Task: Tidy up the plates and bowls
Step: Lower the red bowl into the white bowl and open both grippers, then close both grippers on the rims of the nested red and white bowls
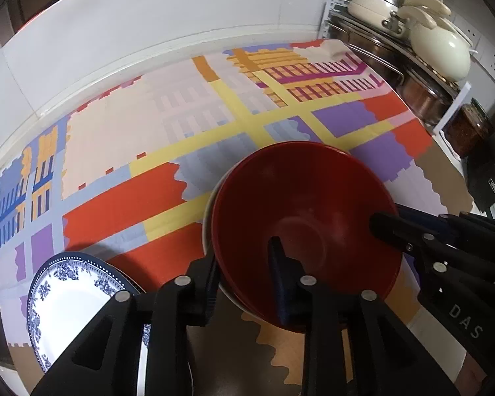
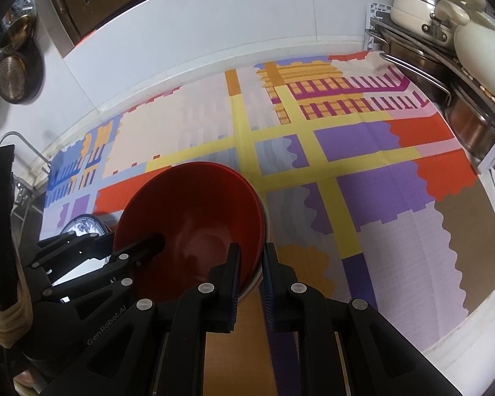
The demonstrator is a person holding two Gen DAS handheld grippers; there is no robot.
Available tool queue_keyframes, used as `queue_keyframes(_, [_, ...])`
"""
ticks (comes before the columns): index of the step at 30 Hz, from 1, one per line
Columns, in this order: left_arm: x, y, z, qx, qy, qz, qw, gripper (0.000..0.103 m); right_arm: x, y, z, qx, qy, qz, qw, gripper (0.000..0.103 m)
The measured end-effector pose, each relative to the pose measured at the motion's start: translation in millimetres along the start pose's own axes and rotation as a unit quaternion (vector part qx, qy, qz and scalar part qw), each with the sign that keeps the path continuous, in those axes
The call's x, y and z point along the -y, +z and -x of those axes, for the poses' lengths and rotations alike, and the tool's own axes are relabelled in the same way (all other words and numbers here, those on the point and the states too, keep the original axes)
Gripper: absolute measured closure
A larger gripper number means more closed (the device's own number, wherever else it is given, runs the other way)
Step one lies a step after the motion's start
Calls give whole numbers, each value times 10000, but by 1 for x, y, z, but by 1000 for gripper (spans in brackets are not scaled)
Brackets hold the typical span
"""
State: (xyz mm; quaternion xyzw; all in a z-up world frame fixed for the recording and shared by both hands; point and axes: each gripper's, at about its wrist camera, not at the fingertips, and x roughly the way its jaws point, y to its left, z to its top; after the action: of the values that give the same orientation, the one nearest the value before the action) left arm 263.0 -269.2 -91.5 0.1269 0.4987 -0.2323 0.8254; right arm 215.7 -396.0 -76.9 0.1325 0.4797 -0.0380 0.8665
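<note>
A stack of red bowls [image 1: 300, 204] with a white bowl's rim [image 1: 207, 227] showing under it stands on the patterned cloth; it also shows in the right wrist view [image 2: 194, 211]. My left gripper [image 1: 244, 257] straddles the stack's left rim, one finger outside, one inside the top bowl. My right gripper [image 2: 250, 264] straddles the right rim, jaws narrow around the rims. The right gripper's fingers [image 1: 392, 227] reach in from the right in the left wrist view. A blue-and-white plate [image 1: 72, 300] lies left of the stack.
The colourful patterned cloth [image 2: 363, 151] covers the counter. A rack with cream and steel pots [image 1: 429, 43] stands at the back right, next to a dark jar [image 1: 472, 128]. A white tiled wall [image 2: 214, 26] runs behind. A sink tap [image 2: 16, 138] and hanging pans [image 2: 13, 76] are at left.
</note>
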Motion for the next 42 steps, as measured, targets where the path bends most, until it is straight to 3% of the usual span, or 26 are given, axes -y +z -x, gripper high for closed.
queue_keyframes(6, [6, 1, 5, 25, -89, -104, 9999, 57, 2, 0, 4, 59, -19, -20, 10000, 88])
queue_keyframes(8, [8, 1, 7, 52, -1, -162, 9999, 54, 2, 0, 6, 83, -52, -20, 9999, 83])
queue_keyframes(10, [11, 1, 11, 168, 140, -257, 9994, 44, 2, 0, 10, 152, -96, -21, 9998, 75])
queue_keyframes(26, [-5, 7, 53, 608, 159, -61, 9980, 38, -3, 3, 39, 517, -107, -22, 9986, 75])
queue_keyframes(29, [-9, 8, 56, 672, 268, -4, 9974, 36, -5, 3, 42, 593, -123, -27, 9982, 66])
queue_keyframes(36, [-28, 6, 43, 497, 499, 257, 9972, 34, -4, 7, 32, 531, -238, -102, 9983, 64])
queue_keyframes(42, [-37, 3, 16, 107, 533, 364, 9979, 34, 0, 8, 7, 263, -307, -182, 9990, 64])
